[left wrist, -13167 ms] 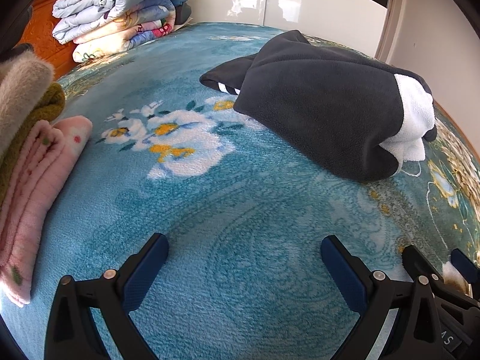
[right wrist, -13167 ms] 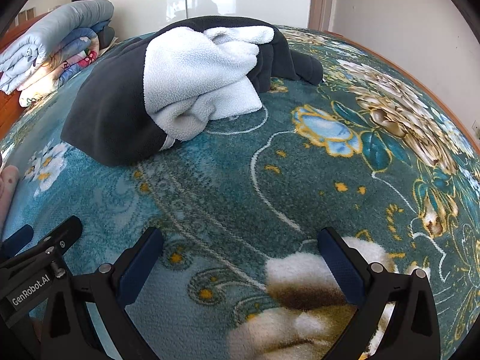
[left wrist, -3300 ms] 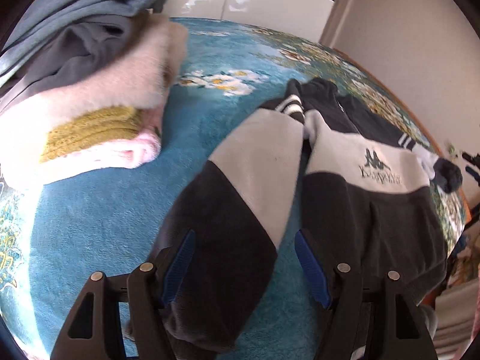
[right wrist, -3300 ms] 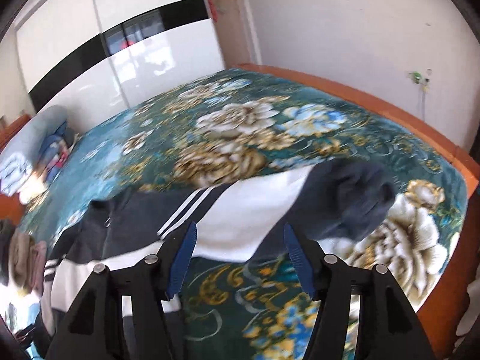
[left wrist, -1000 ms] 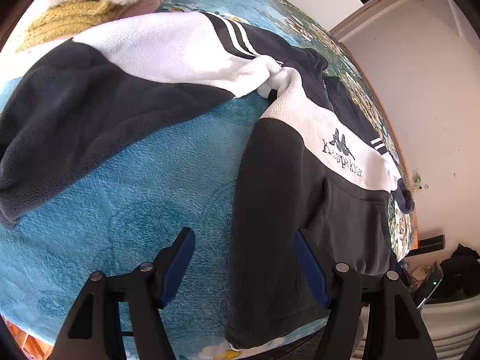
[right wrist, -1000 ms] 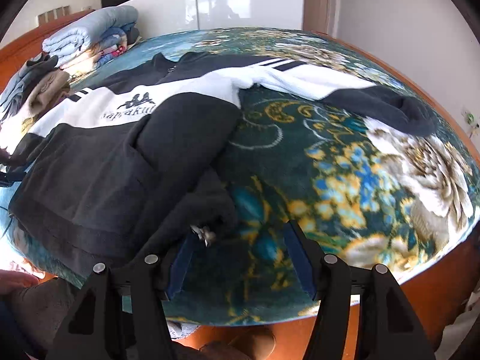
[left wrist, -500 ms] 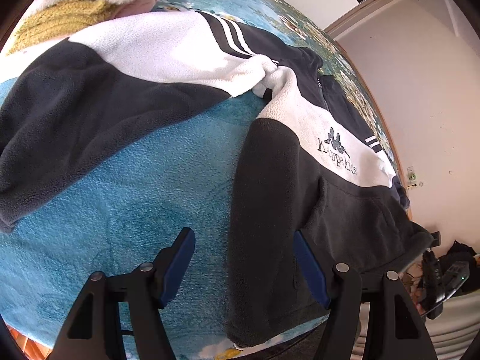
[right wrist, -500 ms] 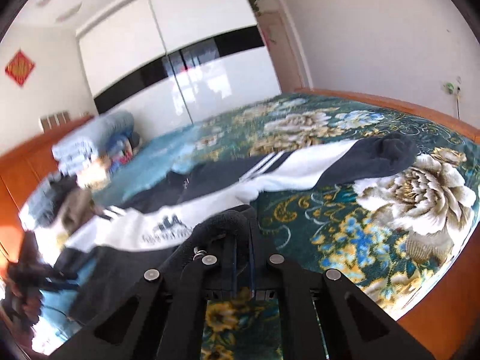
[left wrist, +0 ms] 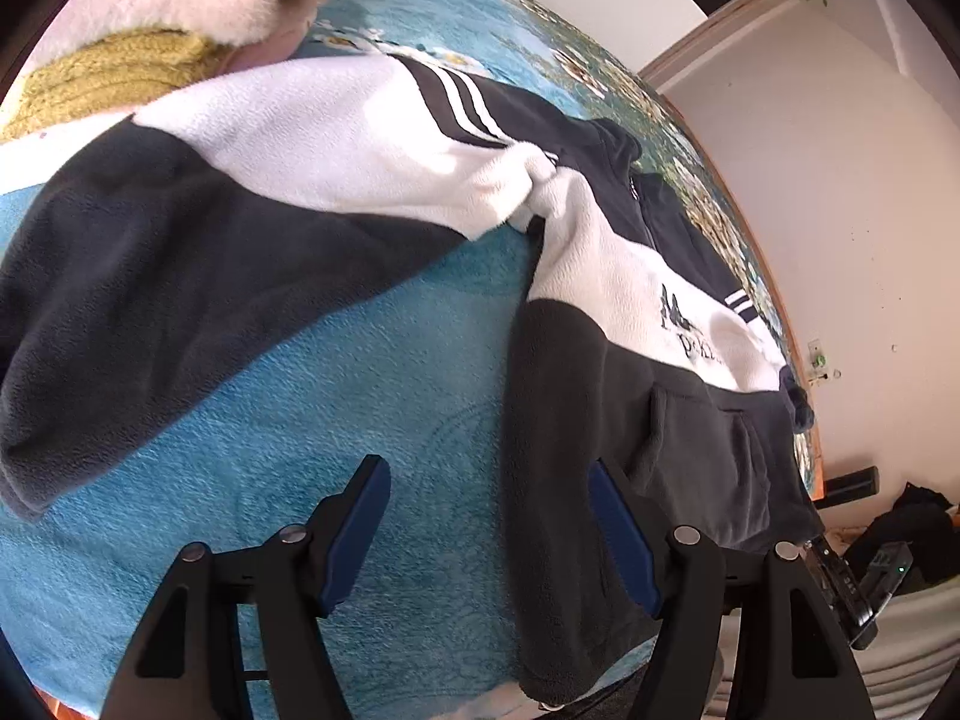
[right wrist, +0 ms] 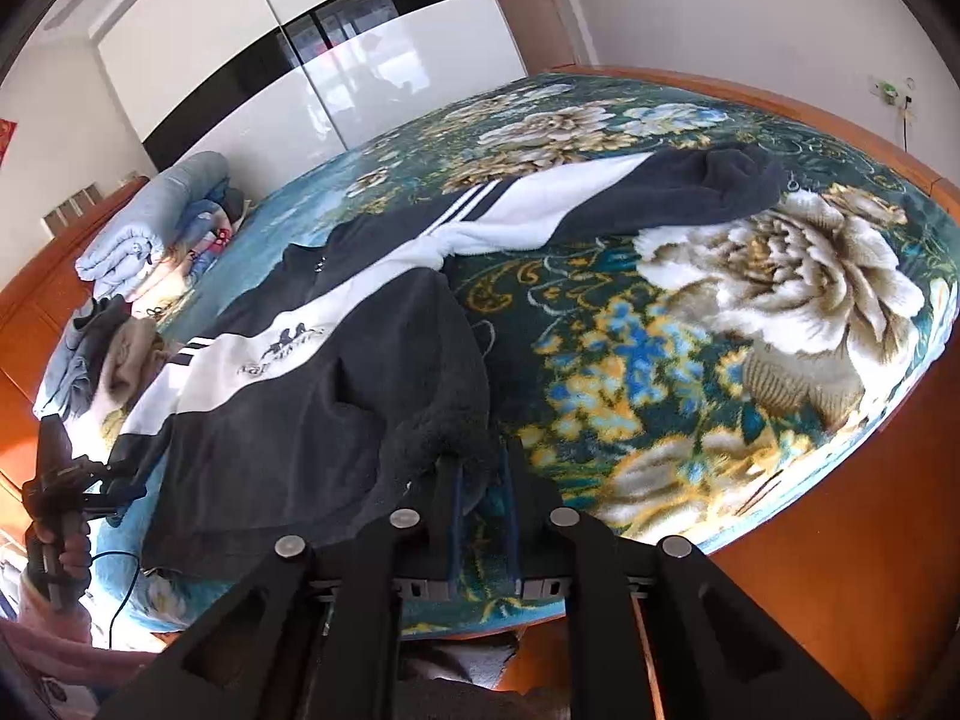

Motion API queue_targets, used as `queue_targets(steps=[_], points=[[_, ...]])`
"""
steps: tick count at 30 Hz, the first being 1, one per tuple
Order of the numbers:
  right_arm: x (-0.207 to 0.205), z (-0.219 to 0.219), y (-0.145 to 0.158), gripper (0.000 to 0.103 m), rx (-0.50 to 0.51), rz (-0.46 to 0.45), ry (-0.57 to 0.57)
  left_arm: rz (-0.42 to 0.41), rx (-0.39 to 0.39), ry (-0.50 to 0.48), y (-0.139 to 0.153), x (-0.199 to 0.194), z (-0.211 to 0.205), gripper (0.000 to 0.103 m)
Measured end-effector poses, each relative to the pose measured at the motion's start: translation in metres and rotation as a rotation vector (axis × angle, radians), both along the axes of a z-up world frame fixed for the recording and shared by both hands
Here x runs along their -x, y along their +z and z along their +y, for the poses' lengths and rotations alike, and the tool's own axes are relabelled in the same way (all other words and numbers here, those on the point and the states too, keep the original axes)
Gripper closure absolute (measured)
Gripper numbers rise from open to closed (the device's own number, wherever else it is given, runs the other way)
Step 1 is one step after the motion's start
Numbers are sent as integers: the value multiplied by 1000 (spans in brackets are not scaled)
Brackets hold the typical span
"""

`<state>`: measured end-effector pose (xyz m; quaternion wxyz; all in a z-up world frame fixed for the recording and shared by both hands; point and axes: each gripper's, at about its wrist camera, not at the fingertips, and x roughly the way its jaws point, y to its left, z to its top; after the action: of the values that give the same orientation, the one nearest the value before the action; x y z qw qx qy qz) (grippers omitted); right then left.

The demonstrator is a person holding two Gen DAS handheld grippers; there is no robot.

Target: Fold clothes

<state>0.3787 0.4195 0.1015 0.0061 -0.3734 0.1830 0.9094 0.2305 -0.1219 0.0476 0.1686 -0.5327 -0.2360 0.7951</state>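
Observation:
A black and white fleece sweatshirt [left wrist: 606, 276] lies spread front up on the blue floral bed cover [left wrist: 336, 396], sleeves out to both sides. It also shows in the right wrist view [right wrist: 288, 396]. My left gripper [left wrist: 489, 531] is open and empty, hovering over the cover beside the sweatshirt's left side seam, near its hem. My right gripper [right wrist: 480, 474] is shut on the sweatshirt's lower right hem corner and lifts it off the bed. The left gripper also shows in the right wrist view [right wrist: 78, 480] at far left.
A stack of folded clothes [left wrist: 120, 54], yellow knit and cream fleece, sits beyond the left sleeve. Folded quilts [right wrist: 156, 228] lie at the headboard. The orange wooden bed frame [right wrist: 840, 528] rims the bed. A white wardrobe [right wrist: 312, 60] stands behind.
My right gripper closed on the sweatshirt's hem corner and raised it. My left gripper stayed open and barely moved.

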Motion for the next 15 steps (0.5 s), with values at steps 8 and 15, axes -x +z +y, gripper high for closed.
queue_targets(steps=[8, 15], points=[[70, 31, 7, 42, -16, -98, 165, 26, 25, 103, 8, 22, -26, 30], [18, 54, -14, 38, -58, -144, 203, 44, 102, 265, 18, 35, -69, 30]])
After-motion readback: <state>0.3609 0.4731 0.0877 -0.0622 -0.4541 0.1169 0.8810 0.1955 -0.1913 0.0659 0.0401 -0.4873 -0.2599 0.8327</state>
